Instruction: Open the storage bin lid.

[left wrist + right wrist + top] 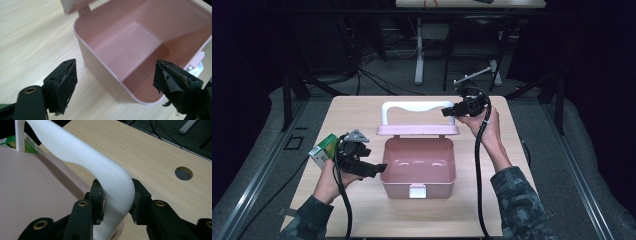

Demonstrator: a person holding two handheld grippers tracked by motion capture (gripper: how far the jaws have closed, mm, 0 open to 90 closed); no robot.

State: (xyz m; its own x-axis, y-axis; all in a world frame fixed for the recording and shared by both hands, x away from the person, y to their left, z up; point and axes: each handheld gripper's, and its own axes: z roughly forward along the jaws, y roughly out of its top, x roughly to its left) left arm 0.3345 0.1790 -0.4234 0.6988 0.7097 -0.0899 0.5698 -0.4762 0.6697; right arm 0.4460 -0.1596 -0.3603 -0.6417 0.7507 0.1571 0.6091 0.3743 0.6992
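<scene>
Both right fingers [116, 200] clamped on white handle [82, 157]; left fingers [113, 82] spread wide, seemingly untouching.

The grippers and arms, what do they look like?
Both grippers, left gripper and right gripper, are black with two flat jaws, worn dark pads and brass-ringed screw holes. The left carries a grey three-cornered plate. Black cables trail off. The sleeves are camouflage-patterned.

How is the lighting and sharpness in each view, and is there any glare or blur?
High view: the table is lit, the surroundings dark, and the picture is slightly soft. Left gripper view: the box is sharp, with a faint sheen inside; the near jaws are a little soft. Right gripper view: the white handle looks bright, almost washed out, and the far floor is dim.
</scene>
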